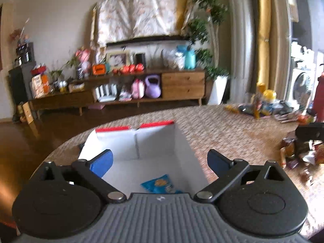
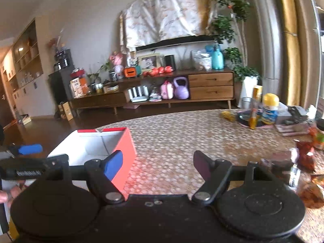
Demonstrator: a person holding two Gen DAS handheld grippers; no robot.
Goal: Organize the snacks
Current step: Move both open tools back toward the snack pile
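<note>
A: Closest to us, the left gripper (image 1: pixel 160 162) stands with its jaws spread wide and nothing between the blue pads (image 1: pixel 102 163). It hangs over the open box (image 1: pixel 182 141), tilted down into it.

B: And the right gripper (image 2: pixel 160 164)?

A: Also open, somewhat narrower, and empty. It points at bare tablecloth (image 2: pixel 182 133) just right of the box's red wall.

B: Where is the snack we are sorting?

A: One blue snack packet (image 1: pixel 162 186) lies flat on the white floor of the box, near its front edge, below the left jaws and apart from them. We judge that it has been deposited there, which would explain the wide opening.

B: What remains?

A: Further right, a loose pile of snack wrappers (image 2: pixel 305 158) sits on the table. We judge these to be the next pick. Beyond them stand a yellow-capped bottle (image 2: pixel 270 109) and a tall yellow tube (image 2: pixel 255 109). Farthest back, a wooden sideboard (image 2: pixel 210 86) lines the wall.
</note>
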